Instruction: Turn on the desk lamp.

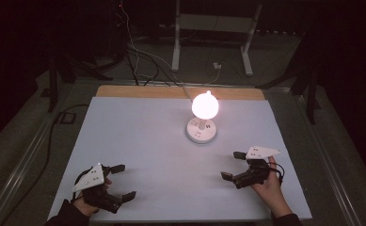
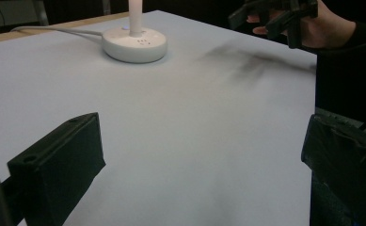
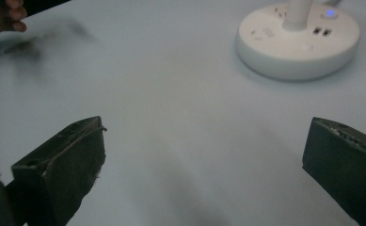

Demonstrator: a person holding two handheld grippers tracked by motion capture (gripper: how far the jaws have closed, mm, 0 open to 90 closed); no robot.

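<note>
White plastic formed the round base of a small lamp (image 1: 202, 130) that stood on the pale sheet covering the table (image 1: 138, 141), toward the far side and right of centre. A glowing globe (image 1: 205, 105) sat lit on a short stem above the base, and a pale cord (image 2: 53, 31) ran from the base toward the far wooden edge of the table. In the right gripper view the base showed sockets on its top and a small blue light (image 3: 330, 13).

The left gripper (image 1: 122, 181) was held at the near left of the sheet, well apart from the lamp, its jaws spread wide with nothing between them. The right gripper (image 1: 233, 165) was held at the near right, nearer the lamp but not touching it, its jaws likewise spread wide and empty. Each was gripped by a hand coming in from the near edge; the right hand (image 1: 266, 186) showed beneath its gripper. Dark floor, cables and a white frame (image 1: 213, 28) lay beyond the table
</note>
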